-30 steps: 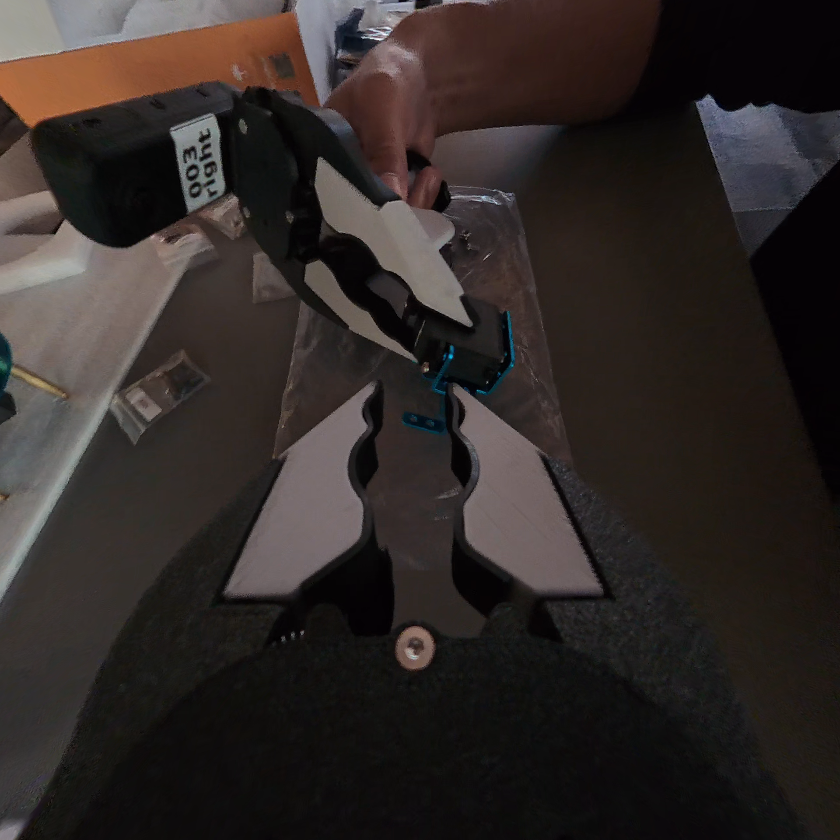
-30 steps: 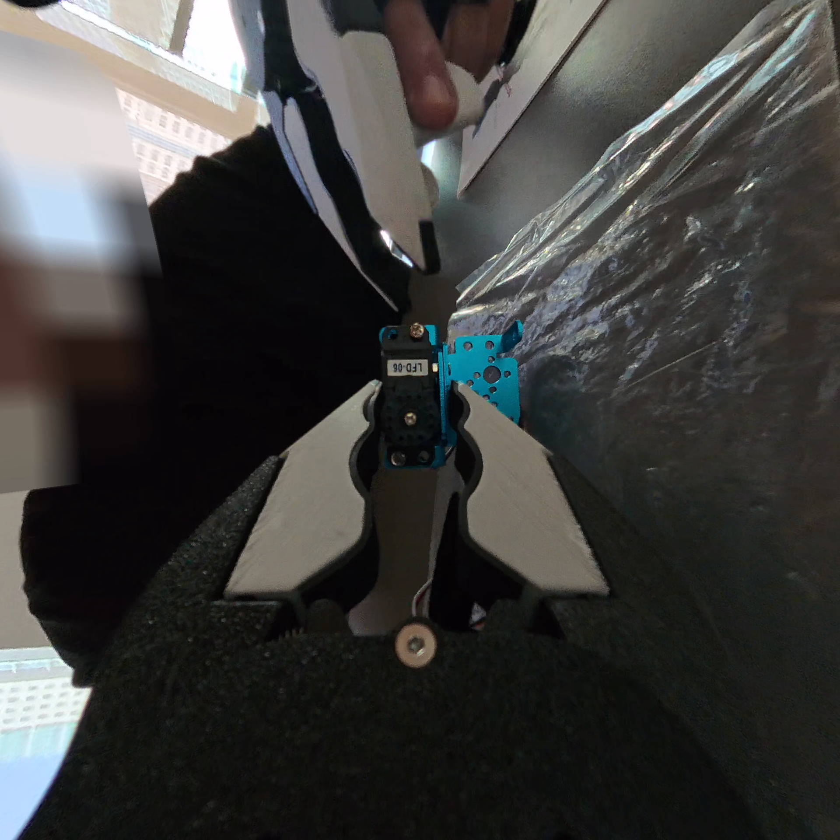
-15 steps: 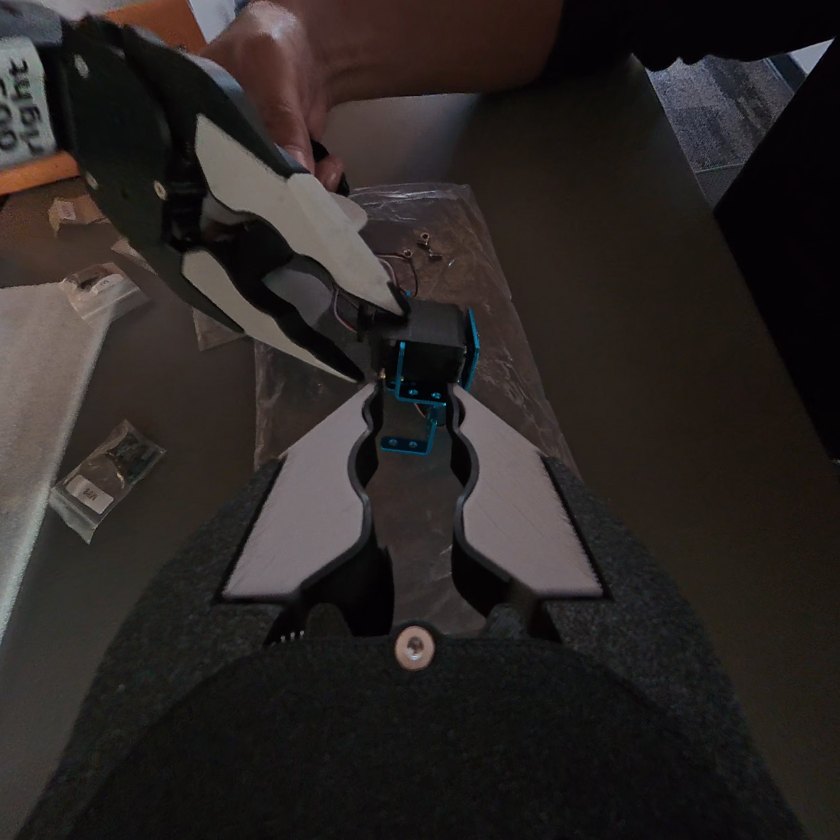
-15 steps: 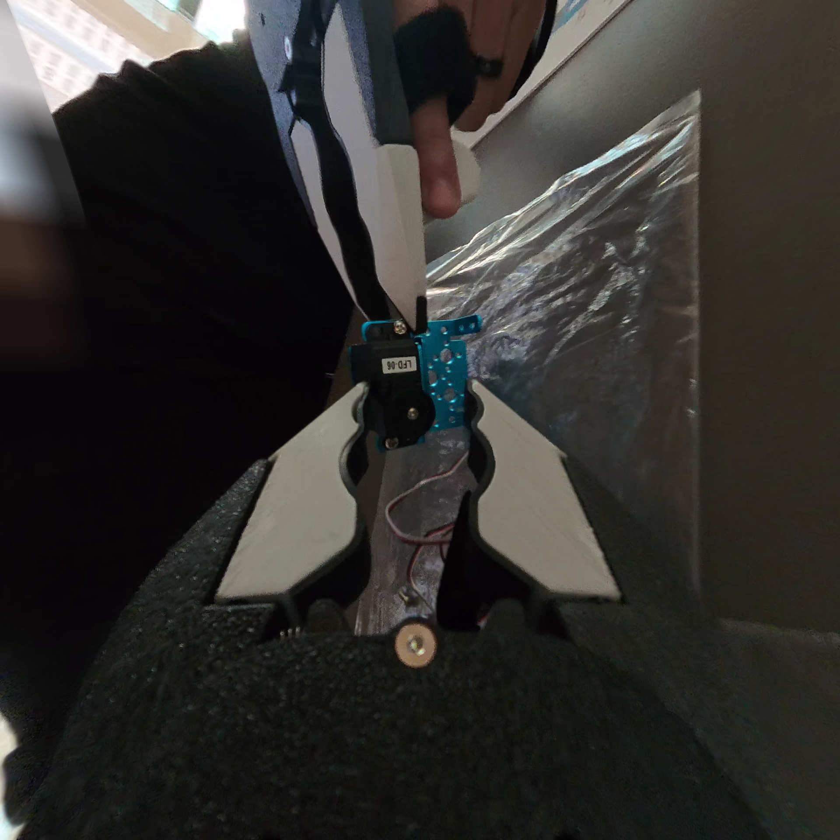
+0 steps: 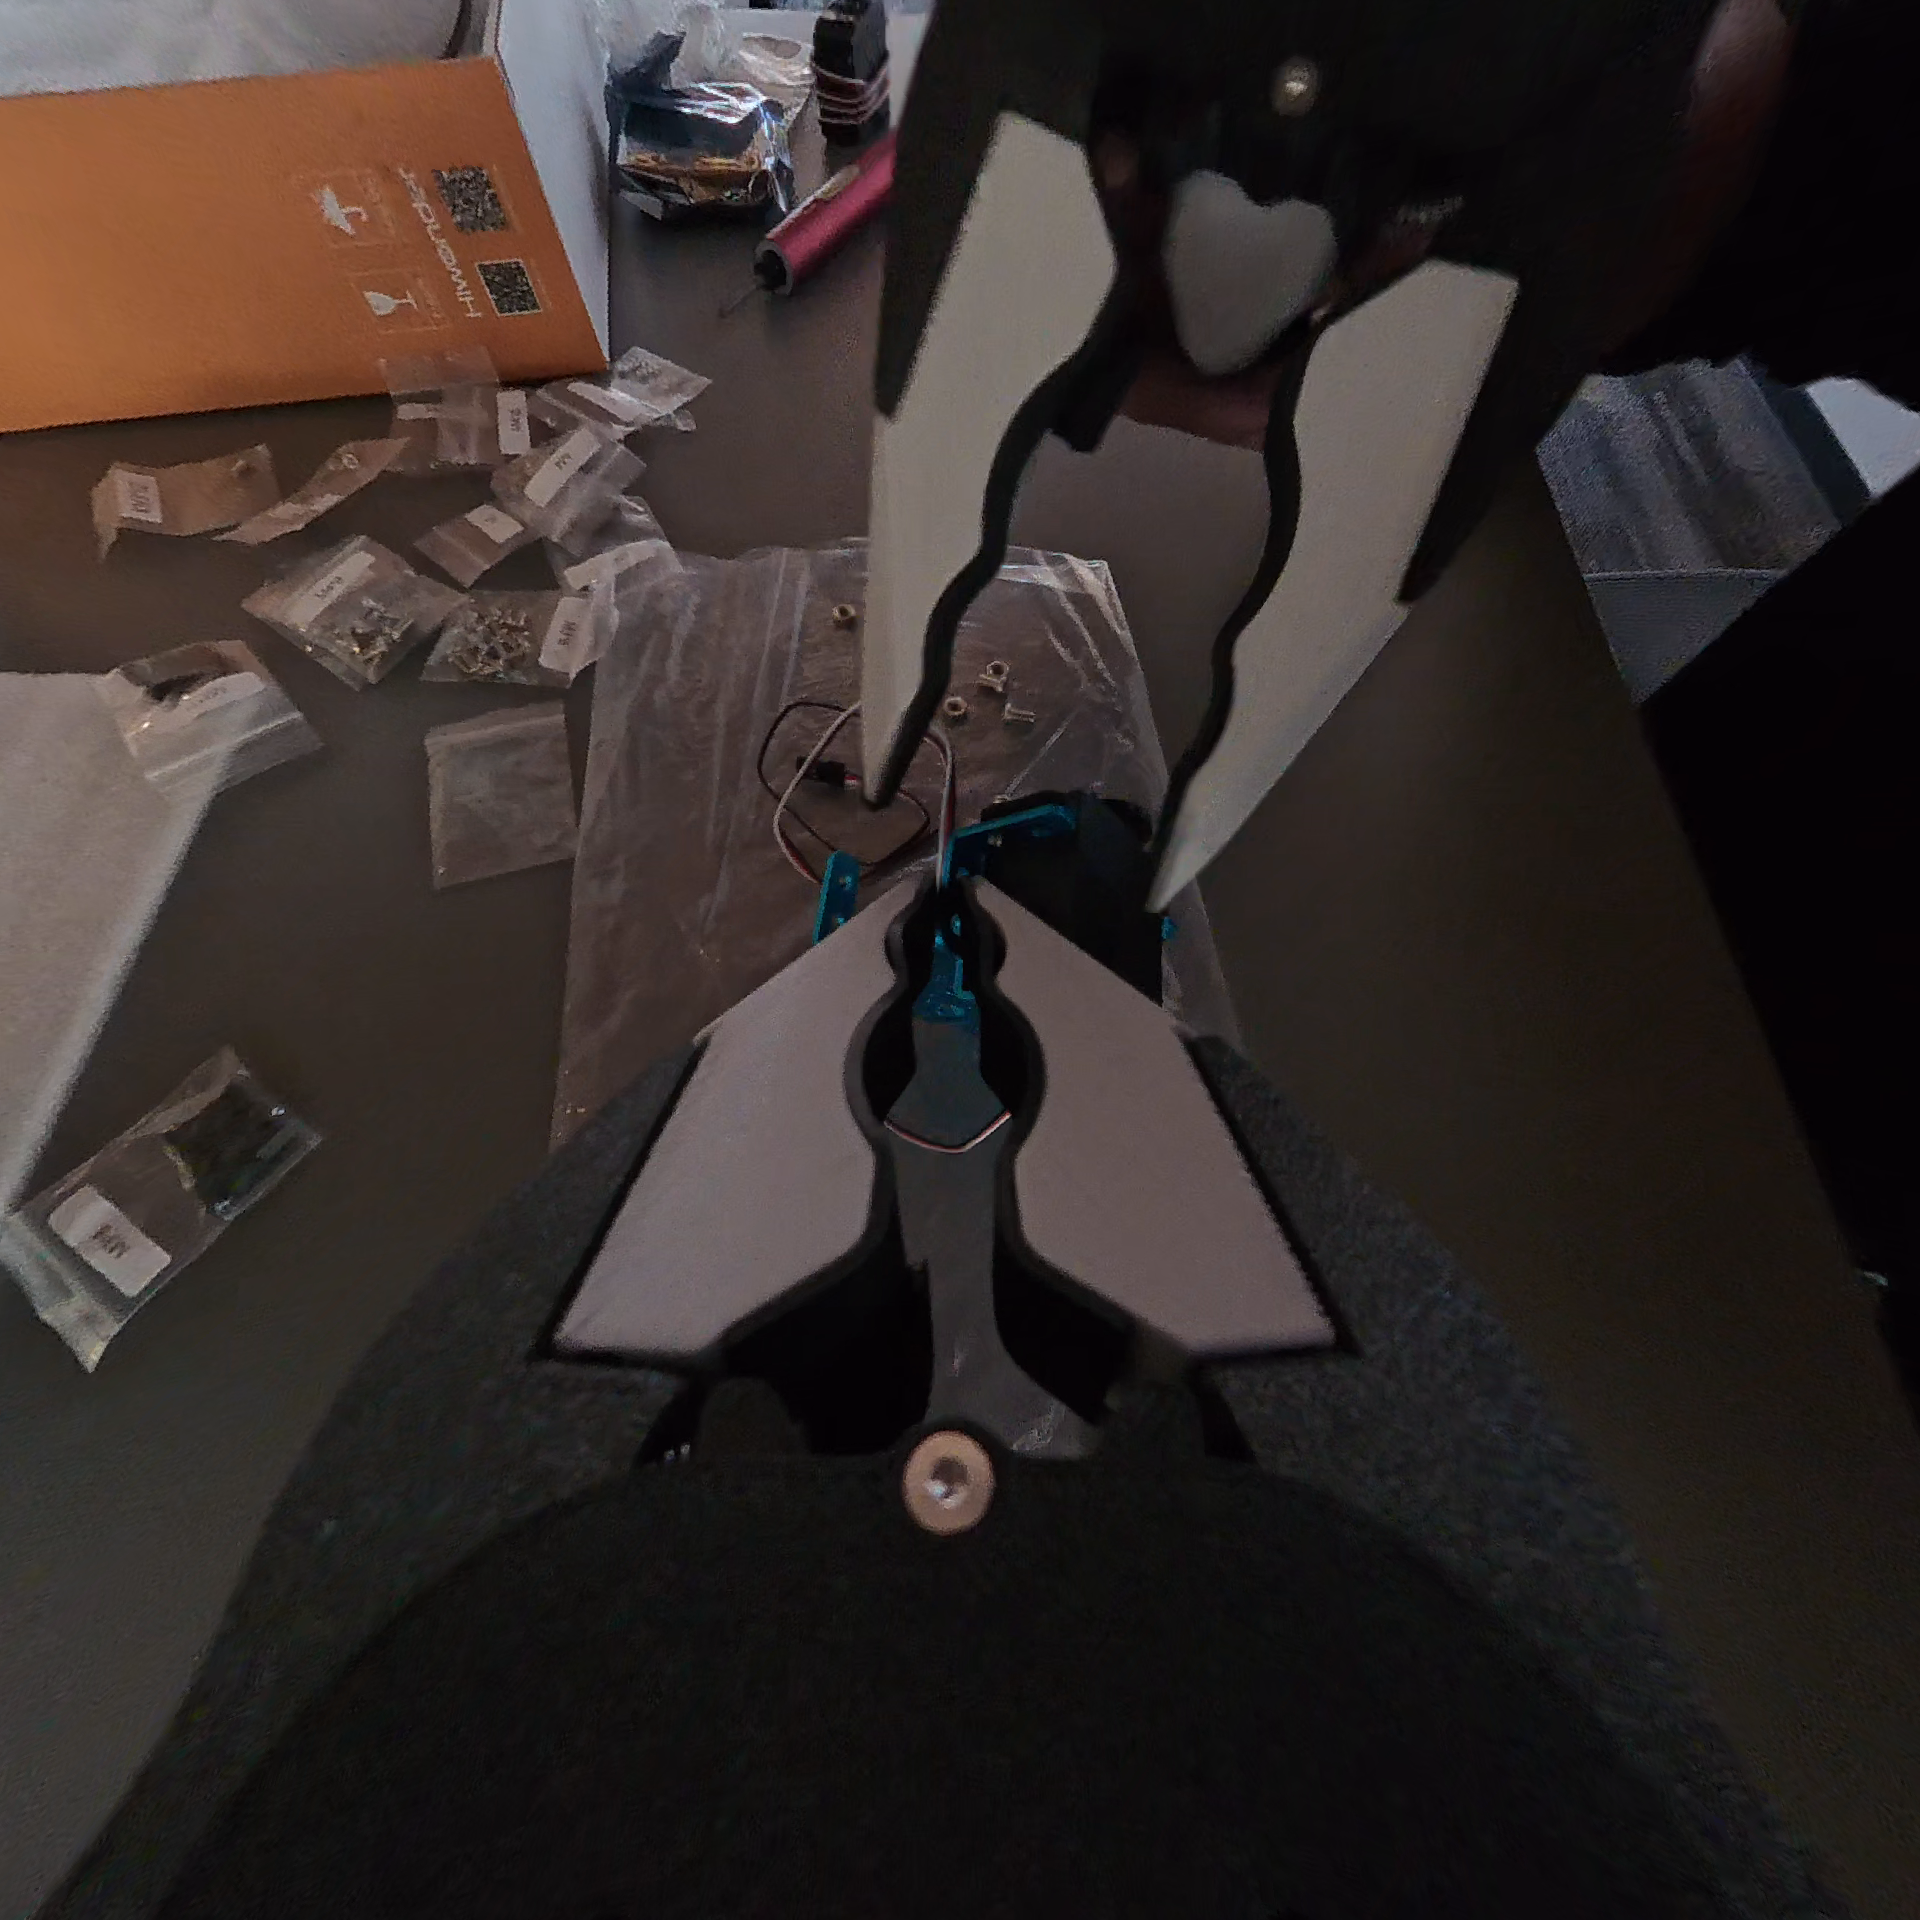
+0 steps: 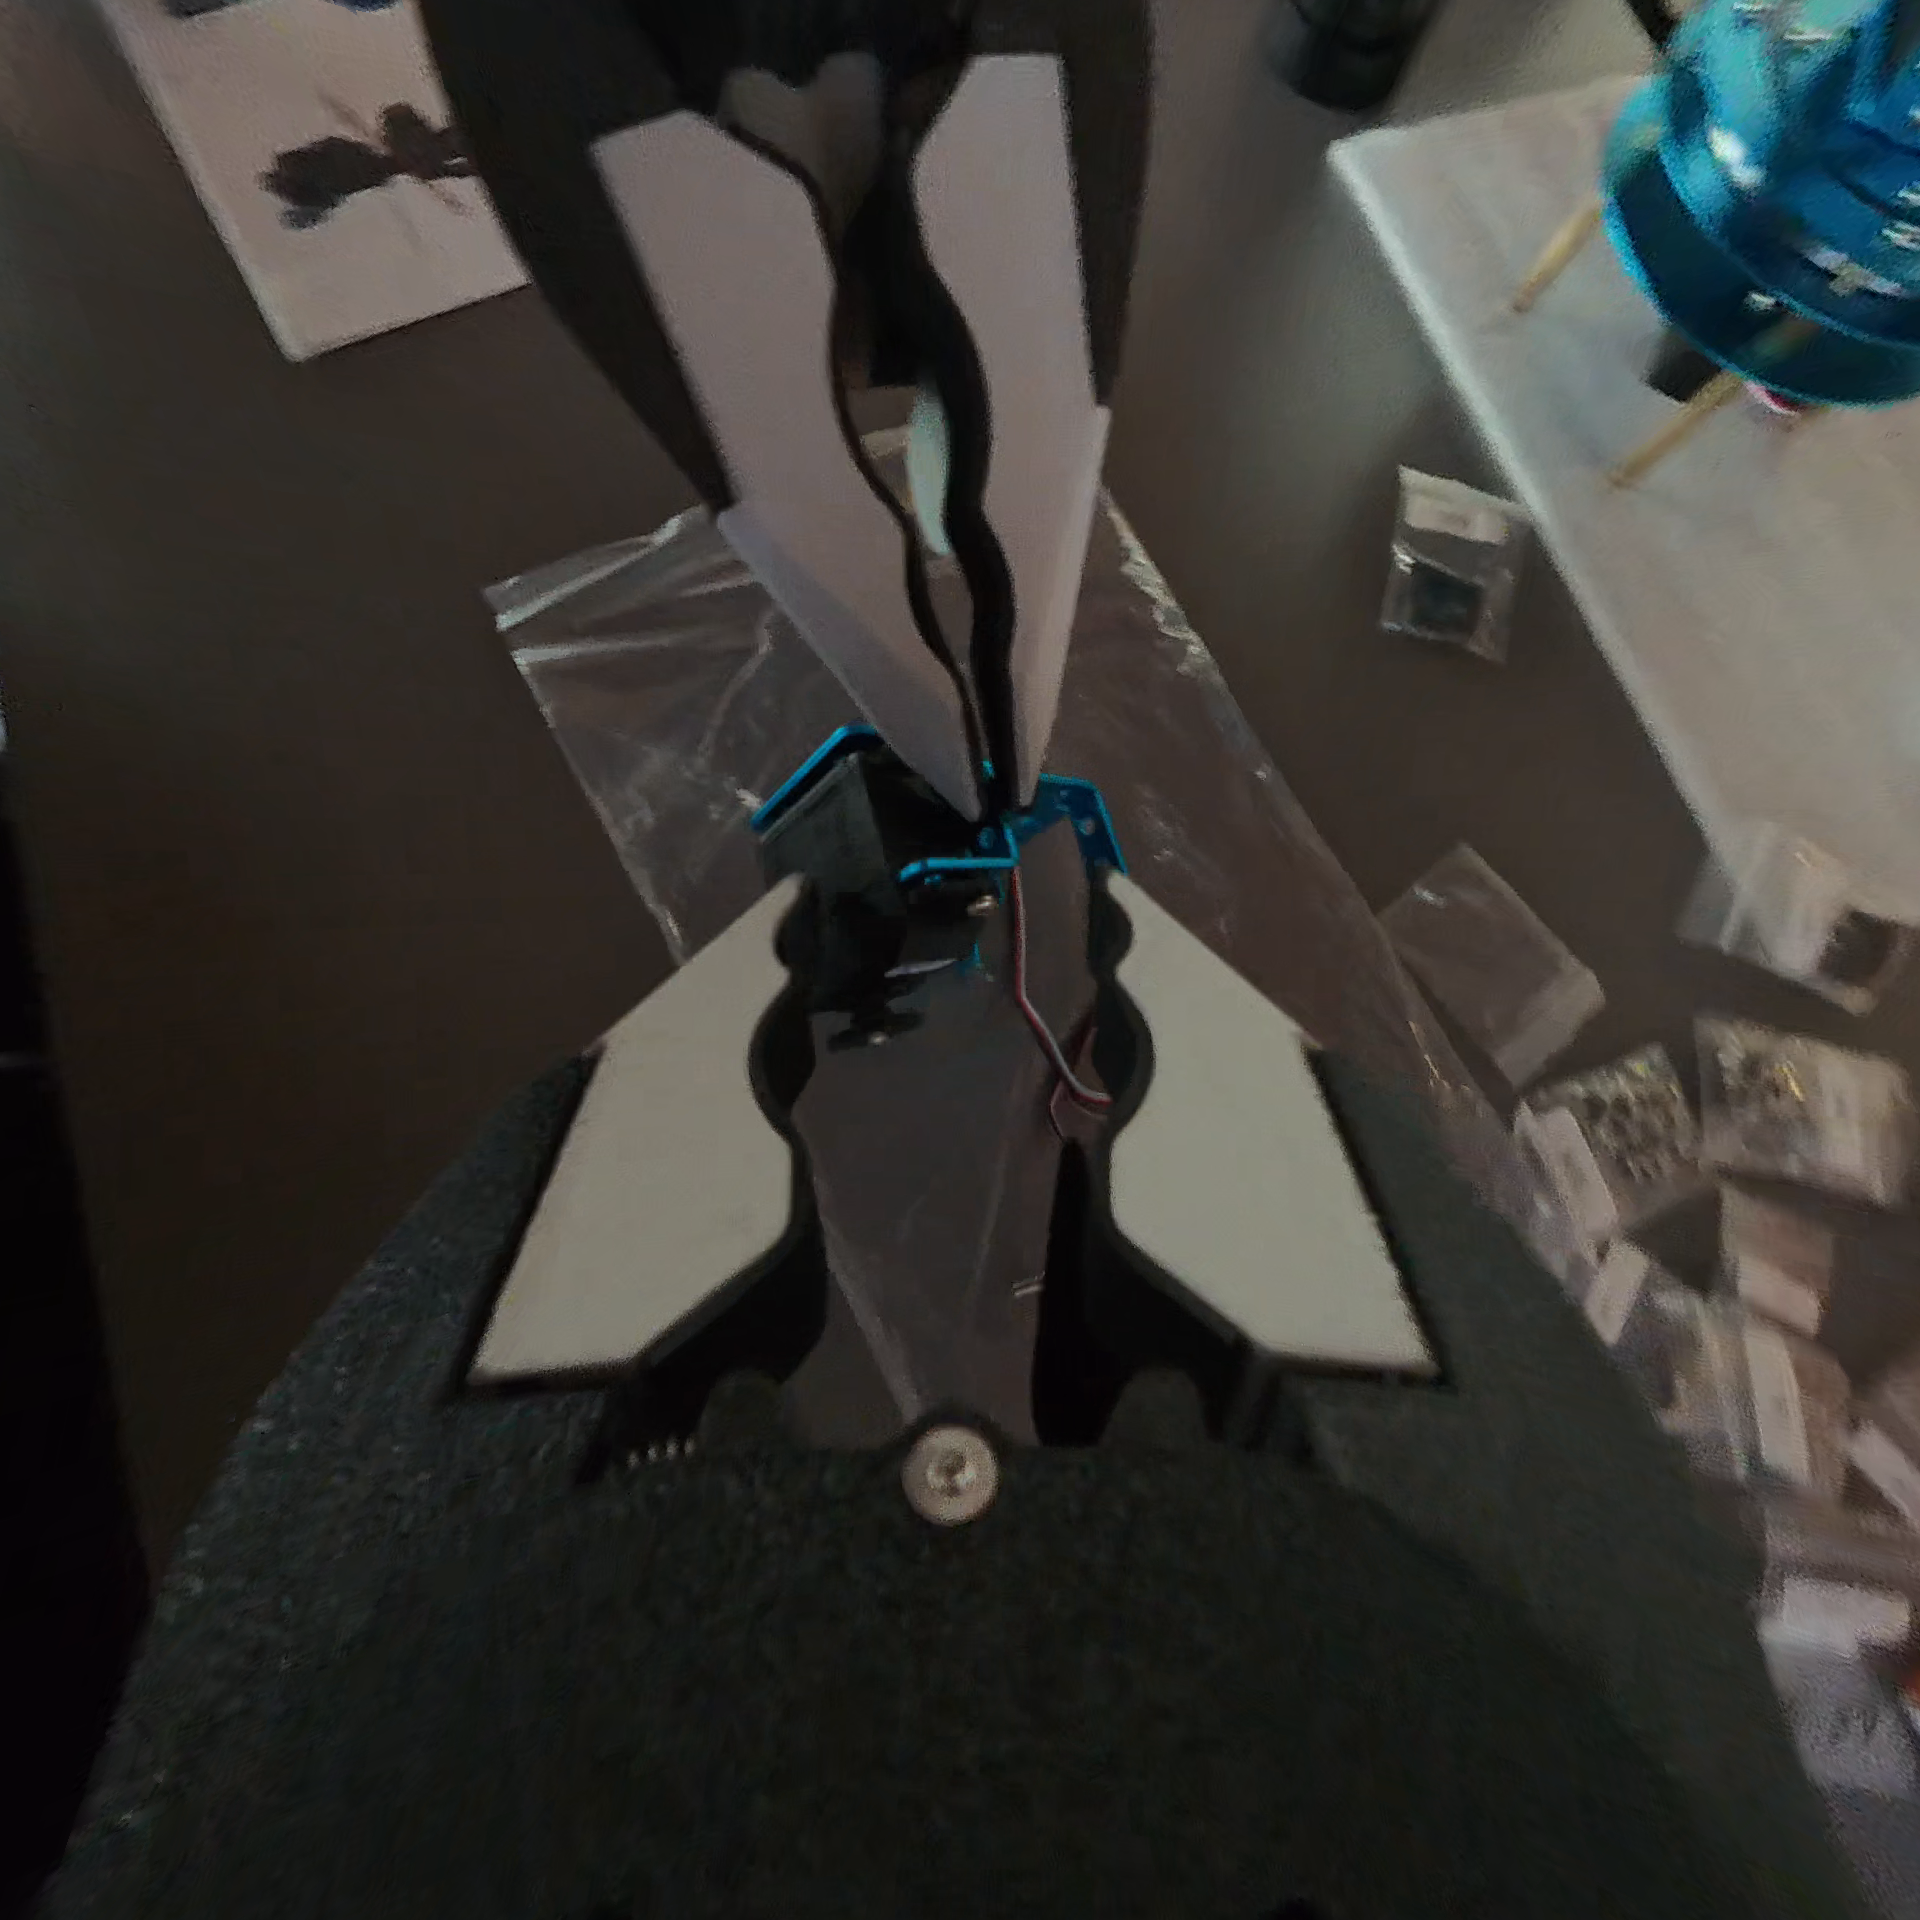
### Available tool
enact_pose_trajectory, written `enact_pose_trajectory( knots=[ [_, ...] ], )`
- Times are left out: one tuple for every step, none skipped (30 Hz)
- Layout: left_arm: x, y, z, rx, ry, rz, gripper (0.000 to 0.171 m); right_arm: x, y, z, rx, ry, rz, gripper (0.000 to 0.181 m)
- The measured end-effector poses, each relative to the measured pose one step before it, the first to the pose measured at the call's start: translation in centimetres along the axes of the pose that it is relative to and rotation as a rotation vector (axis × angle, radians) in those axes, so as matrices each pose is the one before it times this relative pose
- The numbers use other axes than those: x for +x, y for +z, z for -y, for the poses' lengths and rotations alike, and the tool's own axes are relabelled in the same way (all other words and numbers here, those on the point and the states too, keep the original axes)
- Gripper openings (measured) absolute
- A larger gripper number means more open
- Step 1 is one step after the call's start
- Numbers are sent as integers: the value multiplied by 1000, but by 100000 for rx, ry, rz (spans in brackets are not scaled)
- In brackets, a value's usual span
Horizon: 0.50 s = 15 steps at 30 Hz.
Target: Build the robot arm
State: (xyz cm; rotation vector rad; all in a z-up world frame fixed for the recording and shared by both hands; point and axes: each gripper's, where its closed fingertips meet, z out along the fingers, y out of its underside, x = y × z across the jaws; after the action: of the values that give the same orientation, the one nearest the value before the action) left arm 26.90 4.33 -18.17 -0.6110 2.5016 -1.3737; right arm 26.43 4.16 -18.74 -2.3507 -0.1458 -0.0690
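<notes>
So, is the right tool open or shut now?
Open. The right tool has a wide gap between its tips; the black servo with its blue bracket lies just ahead, ungripped.

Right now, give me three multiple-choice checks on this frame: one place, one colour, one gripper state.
1. The black servo is over:
A. the clear plastic bag
B. an orange box
C. a white foam sheet

2. The bracket on the servo is:
A. red
B. blue
C. silver

3. The right gripper is:
A. shut on a wire
B. open, with the servo at its gap
C. out of view

Answers:
1 A: the bag spreads out on the table beneath the servo.
2 B: the metal pinched by the left gripper is bright blue.
3 B: both views show its fingers set wide apart, gripping nothing.
</notes>
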Motion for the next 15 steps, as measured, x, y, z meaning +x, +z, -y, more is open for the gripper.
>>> enact_pose_trajectory(
  knots=[
    [137,190,118,-788,1477,1024,3,6,-271,-177,660,2573,-3134,44],
    [176,124,83,-841,1792,892,3,-256,-278,-250,399,2556,-599,42],
    [190,63,33,-955,1559,988,3,-277,-249,-340,-54,3451,358,41],
    [81,25,10,-1142,646,1678,1,-341,-215,-467,-1106,4038,1624,44],
    [127,36,-7,-1313,-542,1581,2,-275,-159,-363,-652,4213,1431,50],
    [286,116,-89,-1693,-1223,909,1,-63,-91,-108,888,5035,172,54],
    [210,284,-219,-2121,-1342,1808,1,-201,34,46,1754,5316,897,51],
    [-40,295,-63,-864,-950,3668,1,-209,73,148,2422,4813,939,41],
    [-65,134,100,269,-787,3204,1,142,49,132,2581,3468,-926,36],
    [161,10,61,-74,-1116,698,1,599,-56,14,1574,721,-3250,26],
    [235,-57,25,97,-1118,-581,1,691,-103,-53,1331,-11,-3421,17],
    [195,-96,9,347,-887,-880,1,106,-21,-132,838,2023,480,19],
    [180,-140,-37,368,-648,-1213,1,-414,-9,-176,163,3552,3731,20],
    [-8,-178,-40,299,-372,-646,1,-399,30,-247,-354,3011,2956,25],
    [-390,-271,107,872,-167,746,1,-169,67,-221,28,1815,598,30]
  ],
)
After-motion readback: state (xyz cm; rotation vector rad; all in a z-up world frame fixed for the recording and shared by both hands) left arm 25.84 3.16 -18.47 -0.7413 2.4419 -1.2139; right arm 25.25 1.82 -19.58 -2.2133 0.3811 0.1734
